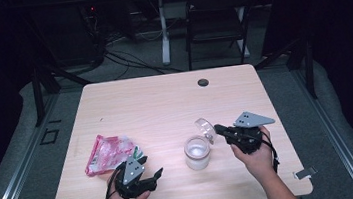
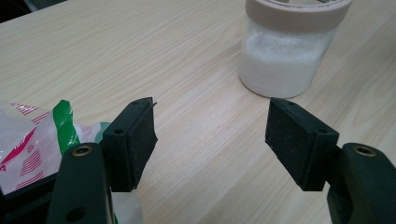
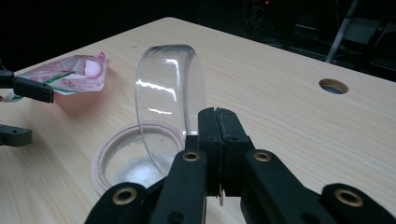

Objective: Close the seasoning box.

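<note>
Wood counter [image 1: 165,111] takes up mid-frame. Lower left there's a red-and-white bag [image 1: 107,153], with the left tongs [image 1: 157,177] just below it, jaws wide and holding nothing. Centre sits the jar [image 1: 197,152], open, with white powder inside. Right tongs [image 1: 216,128] are clamped on the clear lid [image 1: 205,128], tilted just above the jar's rim.

Wide bare surface, obstacles sitting near the front edge

The far half of the surface [image 1: 164,101] is lying bare but for a small round hole [image 1: 203,82]. The open jar [image 1: 197,152] is standing mid-front between the two grippers; the clear lid [image 1: 205,128] is hanging just above its far rim, and the crumpled packet [image 1: 107,153] is lying at front left.
</note>
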The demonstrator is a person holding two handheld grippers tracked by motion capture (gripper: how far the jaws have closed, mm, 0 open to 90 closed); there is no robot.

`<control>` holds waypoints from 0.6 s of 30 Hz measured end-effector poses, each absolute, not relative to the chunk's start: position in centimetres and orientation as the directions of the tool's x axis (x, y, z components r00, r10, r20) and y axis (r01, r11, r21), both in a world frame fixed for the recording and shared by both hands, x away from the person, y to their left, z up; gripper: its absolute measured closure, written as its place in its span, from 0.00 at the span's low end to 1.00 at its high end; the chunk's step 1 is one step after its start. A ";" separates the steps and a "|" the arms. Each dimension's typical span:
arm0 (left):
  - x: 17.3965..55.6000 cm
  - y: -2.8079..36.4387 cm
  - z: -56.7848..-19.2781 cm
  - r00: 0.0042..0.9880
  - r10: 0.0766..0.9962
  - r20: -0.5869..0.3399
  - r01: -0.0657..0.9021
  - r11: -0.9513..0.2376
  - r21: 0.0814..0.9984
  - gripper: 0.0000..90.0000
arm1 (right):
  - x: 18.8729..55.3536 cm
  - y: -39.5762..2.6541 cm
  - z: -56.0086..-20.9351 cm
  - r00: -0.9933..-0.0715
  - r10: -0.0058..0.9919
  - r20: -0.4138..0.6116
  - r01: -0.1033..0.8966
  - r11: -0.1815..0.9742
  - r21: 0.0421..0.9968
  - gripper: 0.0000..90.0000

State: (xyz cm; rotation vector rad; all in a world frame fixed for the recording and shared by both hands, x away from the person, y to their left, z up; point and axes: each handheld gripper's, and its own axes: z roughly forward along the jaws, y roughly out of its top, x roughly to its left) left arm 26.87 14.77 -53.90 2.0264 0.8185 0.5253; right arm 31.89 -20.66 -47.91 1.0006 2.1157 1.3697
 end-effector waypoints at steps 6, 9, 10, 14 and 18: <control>26.9 14.8 -53.9 0.695 0.717 0.058 0.351 -0.409 0.842 0.37 | 31.8 -20.2 -48.1 -0.659 0.752 0.021 0.333 0.267 0.904 0.99; 26.9 14.8 -53.9 0.695 0.717 0.059 0.350 -0.409 0.843 0.37 | 31.8 -20.1 -48.2 -0.659 0.752 0.022 0.338 0.269 0.902 1.00; 26.9 14.8 -53.9 0.695 0.717 0.057 0.350 -0.407 0.844 0.37 | 31.8 -20.1 -48.2 -0.659 0.752 0.023 0.337 0.268 0.903 1.00; 26.9 14.8 -53.9 0.695 0.717 0.058 0.350 -0.407 0.844 0.37 | 31.8 -19.9 -48.3 -0.663 0.748 0.020 0.336 0.274 0.901 1.00; 26.9 14.8 -53.8 0.695 0.717 0.059 0.349 -0.407 0.844 0.37 | 31.8 -19.8 -48.4 -0.667 0.744 0.022 0.337 0.275 0.900 0.99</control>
